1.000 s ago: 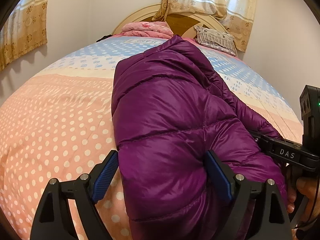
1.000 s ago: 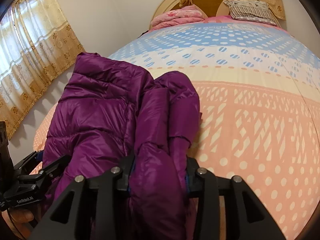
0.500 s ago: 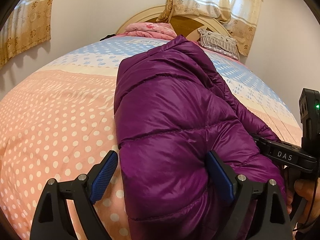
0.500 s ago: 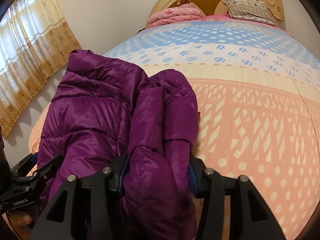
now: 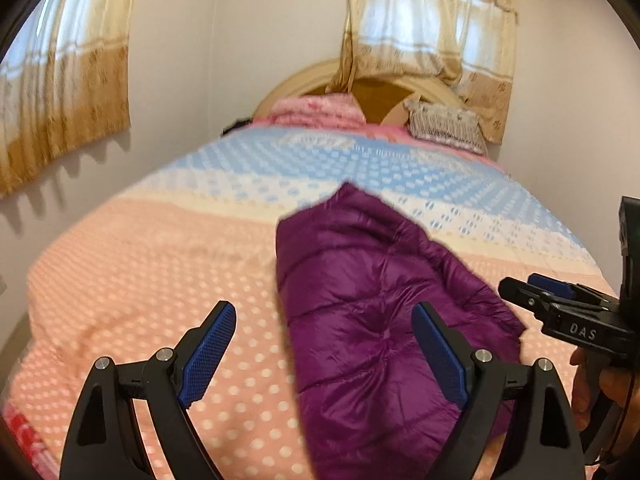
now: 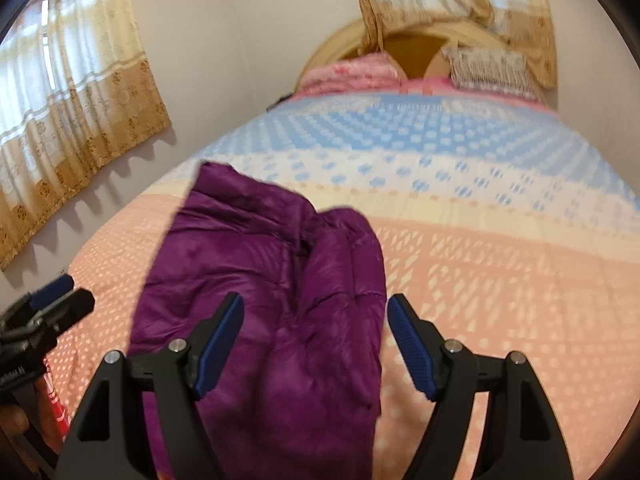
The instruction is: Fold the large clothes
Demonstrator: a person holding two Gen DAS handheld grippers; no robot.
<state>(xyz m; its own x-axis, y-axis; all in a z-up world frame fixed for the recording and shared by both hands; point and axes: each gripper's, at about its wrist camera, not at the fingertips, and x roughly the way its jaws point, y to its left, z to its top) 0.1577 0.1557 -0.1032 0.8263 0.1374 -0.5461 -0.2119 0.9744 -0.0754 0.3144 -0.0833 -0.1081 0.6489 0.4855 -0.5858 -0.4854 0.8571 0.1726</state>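
Note:
A purple puffer jacket (image 5: 372,308) lies folded lengthwise on the bed's polka-dot cover (image 5: 160,280); it also shows in the right wrist view (image 6: 256,276). My left gripper (image 5: 324,344) is open and empty, raised above the jacket's near end, its right finger over the jacket. My right gripper (image 6: 316,340) is open and empty, raised above the jacket's right part. The right gripper shows at the right edge of the left wrist view (image 5: 560,308). The left gripper shows at the left edge of the right wrist view (image 6: 44,308).
The bed runs to a rounded headboard (image 5: 380,92) with a pink folded blanket (image 5: 320,112) and a patterned pillow (image 5: 444,126). Curtains (image 5: 64,92) hang on the left wall and behind the headboard. The cover (image 6: 500,280) stretches out right of the jacket.
Both grippers have pulled back and up from the jacket. The right gripper has let go of the jacket fold and opened. The jacket now lies flat on the bed.

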